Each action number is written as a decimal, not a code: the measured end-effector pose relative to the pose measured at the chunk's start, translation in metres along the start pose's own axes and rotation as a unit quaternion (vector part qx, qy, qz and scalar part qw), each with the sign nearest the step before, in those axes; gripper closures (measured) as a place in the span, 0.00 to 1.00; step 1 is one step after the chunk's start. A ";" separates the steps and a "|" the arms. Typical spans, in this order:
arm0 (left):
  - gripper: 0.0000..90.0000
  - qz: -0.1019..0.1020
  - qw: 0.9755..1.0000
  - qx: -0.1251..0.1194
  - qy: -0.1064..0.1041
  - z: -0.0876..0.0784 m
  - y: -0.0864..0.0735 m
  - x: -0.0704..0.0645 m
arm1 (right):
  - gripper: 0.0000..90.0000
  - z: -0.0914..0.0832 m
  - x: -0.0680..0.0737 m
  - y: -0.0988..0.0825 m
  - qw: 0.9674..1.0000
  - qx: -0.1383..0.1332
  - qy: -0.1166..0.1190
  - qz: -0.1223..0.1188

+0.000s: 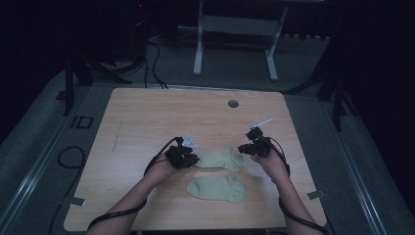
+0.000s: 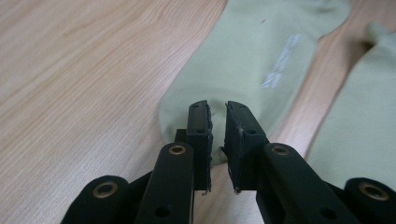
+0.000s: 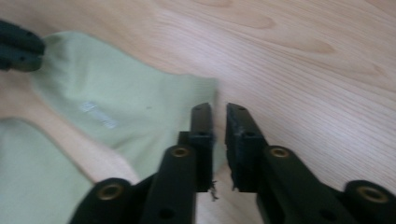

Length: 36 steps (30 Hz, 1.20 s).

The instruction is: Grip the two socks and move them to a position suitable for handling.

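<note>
Two flat pale-green knit socks on wood-grain table (image 1: 147,112): far sock (image 1: 222,159) between the grippers, near sock (image 1: 218,188) just below it. Left gripper (image 2: 217,126) nearly closed at far sock's rounded end, grip unclear; right gripper (image 3: 218,128) nearly closed at its opposite edge, nothing visibly pinched. Bare wood all around.

lab or recording studio | dim, dark-walled | lone wooden table (image 1: 147,112) | floor cables (image 1: 155,63) | black stands (image 1: 68,83) | white frame (image 1: 198,46)

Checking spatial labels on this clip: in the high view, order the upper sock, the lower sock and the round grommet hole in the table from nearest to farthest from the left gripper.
1. Upper sock: its end sits right at the left gripper.
2. Lower sock: just beyond, toward the person and to the right.
3. Round grommet hole: far side of the table, clearly farthest.
</note>
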<state>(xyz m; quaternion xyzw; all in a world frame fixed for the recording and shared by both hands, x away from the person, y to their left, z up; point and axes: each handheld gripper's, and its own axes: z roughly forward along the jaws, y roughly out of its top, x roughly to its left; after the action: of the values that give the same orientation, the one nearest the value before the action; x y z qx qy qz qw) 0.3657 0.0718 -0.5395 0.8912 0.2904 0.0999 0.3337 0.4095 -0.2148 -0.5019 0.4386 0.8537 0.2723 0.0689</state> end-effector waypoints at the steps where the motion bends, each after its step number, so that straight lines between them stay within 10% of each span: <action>1: 0.89 0.002 1.000 -0.001 -0.003 -0.001 0.002 -0.002 | 0.95 -0.001 0.004 0.001 1.000 0.001 0.003 -0.009; 12: 0.93 -0.006 1.000 0.027 0.006 0.010 -0.006 -0.003 | 0.99 0.027 0.026 -0.005 0.999 0.027 0.010 -0.045; 36: 0.93 -0.020 0.999 0.016 0.021 0.021 0.002 0.004 | 0.99 0.031 -0.004 -0.018 0.999 0.033 -0.015 -0.005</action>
<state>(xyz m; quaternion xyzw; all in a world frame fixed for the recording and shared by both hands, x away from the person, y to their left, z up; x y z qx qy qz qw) 0.3779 0.0621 -0.5539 0.8881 0.3171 0.1074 0.3149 0.4101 -0.2140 -0.5381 0.4407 0.8630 0.2371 0.0690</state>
